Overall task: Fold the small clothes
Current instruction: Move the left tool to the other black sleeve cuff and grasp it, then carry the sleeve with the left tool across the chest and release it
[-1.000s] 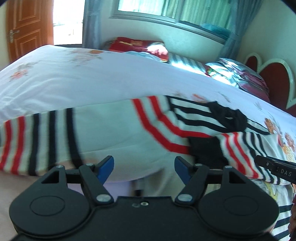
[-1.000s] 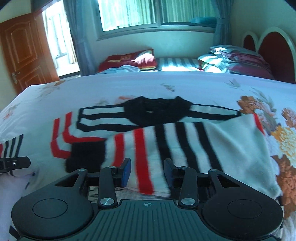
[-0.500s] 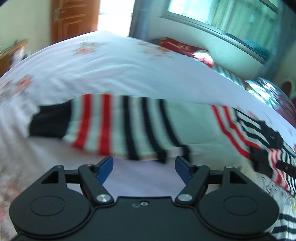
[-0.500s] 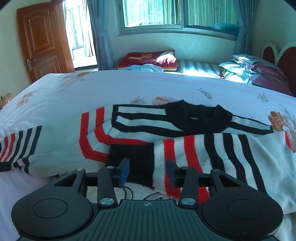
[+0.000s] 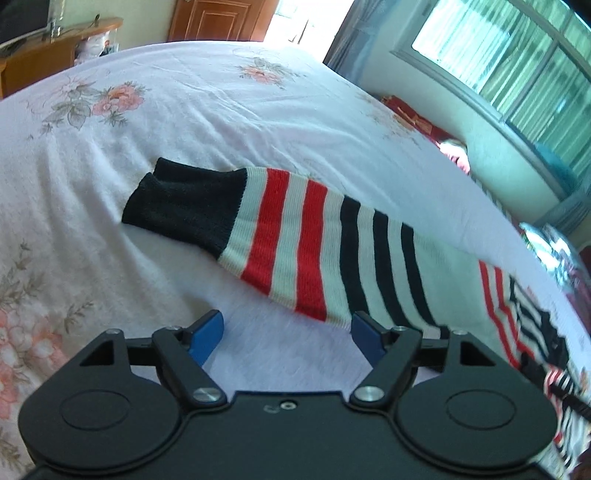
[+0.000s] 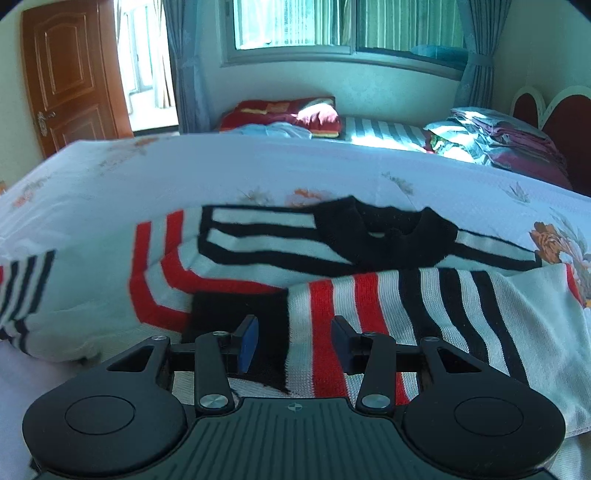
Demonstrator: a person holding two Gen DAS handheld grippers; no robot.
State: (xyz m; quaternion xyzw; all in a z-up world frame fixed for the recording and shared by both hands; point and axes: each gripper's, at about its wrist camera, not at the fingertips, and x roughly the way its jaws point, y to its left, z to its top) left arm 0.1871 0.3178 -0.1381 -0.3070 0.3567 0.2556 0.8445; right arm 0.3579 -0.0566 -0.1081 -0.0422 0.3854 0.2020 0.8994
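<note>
A small knitted sweater (image 6: 258,254) with a black collar and white, red and black stripes lies spread on the bed (image 6: 258,170), on a white sheet printed with flowers. Its right-hand sleeve (image 6: 424,306) is folded across the front of the body, so that the black cuff (image 6: 236,310) rests on the chest stripes below the collar (image 6: 384,236). The other sleeve (image 5: 332,251) lies stretched out flat on the sheet away from the body, and its black cuff (image 5: 181,203) is at the far end, slightly parted at the opening. The right gripper (image 6: 293,343) hangs just above the folded sleeve near the cuff; its blue-padded fingers (image 6: 247,343) stand apart with the knit showing between them, and the pads do not press on the cloth. The left gripper (image 5: 288,339) hovers near the lower edge of the outstretched sleeve, with its jaws set wide and only bare sheet between them; one blue pad sits close to the striped edge. Beyond the bed are a window (image 6: 332,26) with curtains, a wooden door (image 6: 70,74), a stack of folded bedding (image 6: 498,140) by the red headboard (image 6: 554,114), and a red cushion (image 6: 295,114) under the window.
</note>
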